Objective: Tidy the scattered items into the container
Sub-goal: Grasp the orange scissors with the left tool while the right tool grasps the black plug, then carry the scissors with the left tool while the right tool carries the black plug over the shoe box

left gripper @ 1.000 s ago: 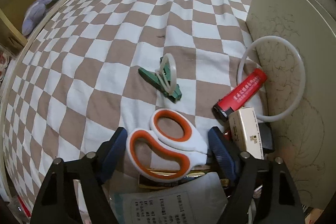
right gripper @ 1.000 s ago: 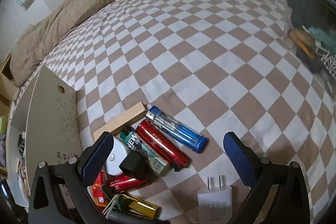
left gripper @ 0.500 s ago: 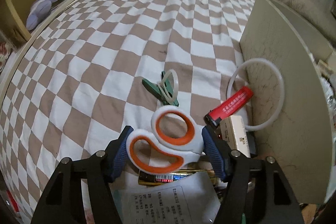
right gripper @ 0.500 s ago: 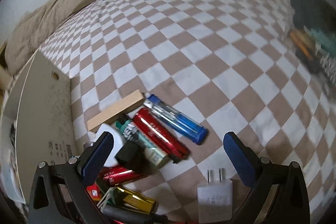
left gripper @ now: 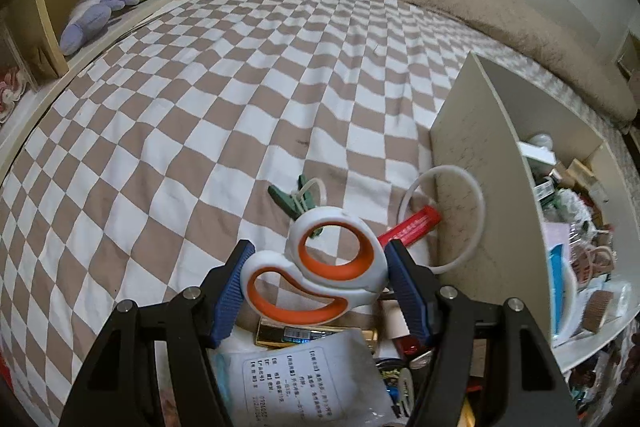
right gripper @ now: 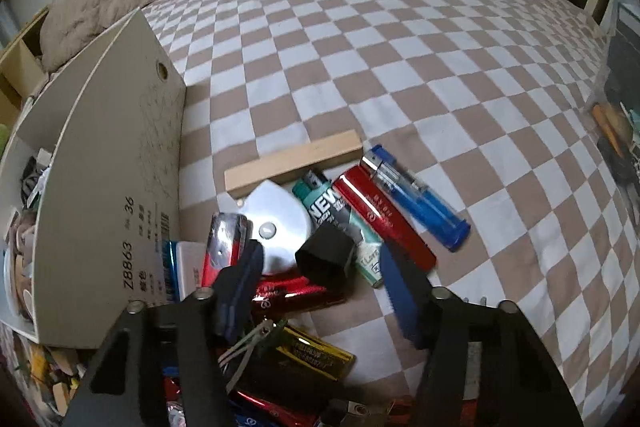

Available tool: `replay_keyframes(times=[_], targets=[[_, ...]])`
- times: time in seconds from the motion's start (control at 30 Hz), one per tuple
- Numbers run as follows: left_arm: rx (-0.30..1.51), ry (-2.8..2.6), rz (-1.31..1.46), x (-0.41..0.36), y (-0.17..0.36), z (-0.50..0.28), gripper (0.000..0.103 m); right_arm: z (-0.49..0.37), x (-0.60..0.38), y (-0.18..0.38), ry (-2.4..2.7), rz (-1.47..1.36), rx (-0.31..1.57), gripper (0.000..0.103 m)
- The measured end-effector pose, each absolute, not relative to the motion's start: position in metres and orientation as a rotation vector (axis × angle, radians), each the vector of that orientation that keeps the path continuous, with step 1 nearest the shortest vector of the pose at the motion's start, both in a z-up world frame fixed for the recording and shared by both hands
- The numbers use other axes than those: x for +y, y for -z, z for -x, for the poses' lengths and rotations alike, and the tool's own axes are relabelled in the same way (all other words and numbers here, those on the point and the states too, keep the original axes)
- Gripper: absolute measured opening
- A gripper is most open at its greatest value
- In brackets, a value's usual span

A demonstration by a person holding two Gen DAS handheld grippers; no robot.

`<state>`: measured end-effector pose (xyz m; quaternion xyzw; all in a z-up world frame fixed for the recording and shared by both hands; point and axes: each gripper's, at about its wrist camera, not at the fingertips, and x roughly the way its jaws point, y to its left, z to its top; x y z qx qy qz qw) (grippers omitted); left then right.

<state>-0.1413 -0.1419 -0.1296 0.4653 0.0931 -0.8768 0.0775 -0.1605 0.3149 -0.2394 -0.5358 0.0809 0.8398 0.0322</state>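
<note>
On the checkered bedspread (left gripper: 208, 131), the left gripper (left gripper: 318, 277) has its blue pads pressed against both sides of the white-and-orange scissors (left gripper: 320, 267), pinching them by the handles, lifted clear of the items below. Beneath them lie a gold-wrapped item (left gripper: 296, 333) and a printed white packet (left gripper: 296, 375). Just beyond sit a green clothespin (left gripper: 294, 201), a red lighter (left gripper: 408, 229) and a white ring (left gripper: 444, 217) leaning against the cream side wall of the open container (left gripper: 480, 187), whose inside already holds mixed clutter.

From the right wrist view, the right gripper (right gripper: 320, 277) has just been closing; its jaws stand partly spread with a black hexagonal cap (right gripper: 326, 257) between them, pads not visibly pressing on it. Around the cap lie a silver teardrop-shaped item (right gripper: 276, 215), a green tube marked NEW (right gripper: 340, 223), a red lighter (right gripper: 384, 223), a blue translucent lighter (right gripper: 420, 203) and a wooden block (right gripper: 292, 165). The container's wall (right gripper: 116, 195) stands just beside this pile, to its left.
</note>
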Motion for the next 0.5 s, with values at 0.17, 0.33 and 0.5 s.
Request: replay_keyframes(times=[0.17, 0.33, 0.5], targets=[[0.281, 2.658, -1.359, -0.137, 0.122, 0.137, 0.067, 0.160, 0.318, 0.244, -2.573, 1.662, 0.251, 0.044], [0.301, 2.686, -1.335, -0.134, 0.115, 0.134, 0.067, 0.158, 0.318, 0.246, -2.591, 1.666, 0.273, 0.030], [0.348, 2.701, -1.294, -0.136, 0.109, 0.130, 0.067, 0.157, 0.322, 0.238, -2.614, 1.605, 0.312, 0.030]])
